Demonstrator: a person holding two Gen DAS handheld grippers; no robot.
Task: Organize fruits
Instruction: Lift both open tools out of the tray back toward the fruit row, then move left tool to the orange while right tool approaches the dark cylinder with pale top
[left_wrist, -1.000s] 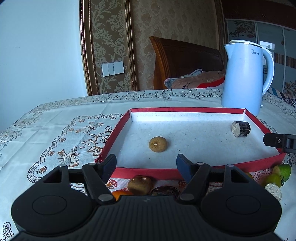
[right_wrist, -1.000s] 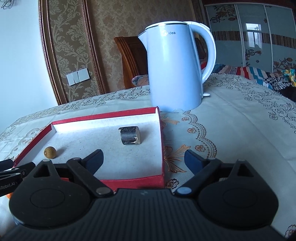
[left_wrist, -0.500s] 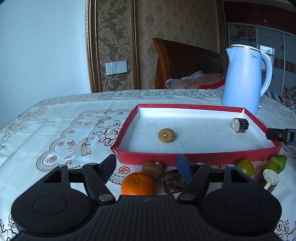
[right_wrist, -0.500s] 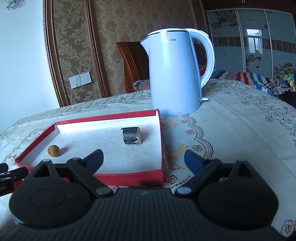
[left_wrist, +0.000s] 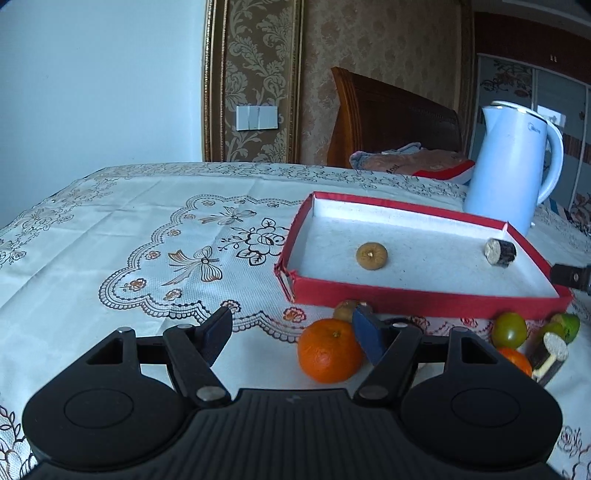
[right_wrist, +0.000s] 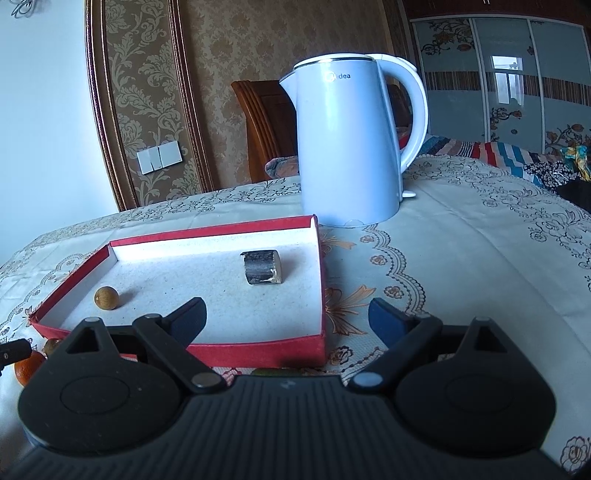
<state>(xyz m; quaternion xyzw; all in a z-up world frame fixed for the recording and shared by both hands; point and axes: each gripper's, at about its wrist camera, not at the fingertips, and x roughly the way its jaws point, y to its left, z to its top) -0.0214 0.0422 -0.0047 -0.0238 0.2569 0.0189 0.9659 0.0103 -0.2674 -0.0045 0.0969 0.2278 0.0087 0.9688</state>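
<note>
Left gripper (left_wrist: 291, 334) is hanging with jaws apart, gripping nothing | orange (left_wrist: 330, 350) is sitting at its 1 o'clock, touching the right finger | right gripper (right_wrist: 287, 319) is gaping over red tray (right_wrist: 258, 352), empty.

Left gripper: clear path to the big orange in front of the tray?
Probably yes. The left gripper is open and empty, the orange sits on bare cloth just ahead, slightly right of its gap. The kiwi and red tray crowd it behind.
</note>
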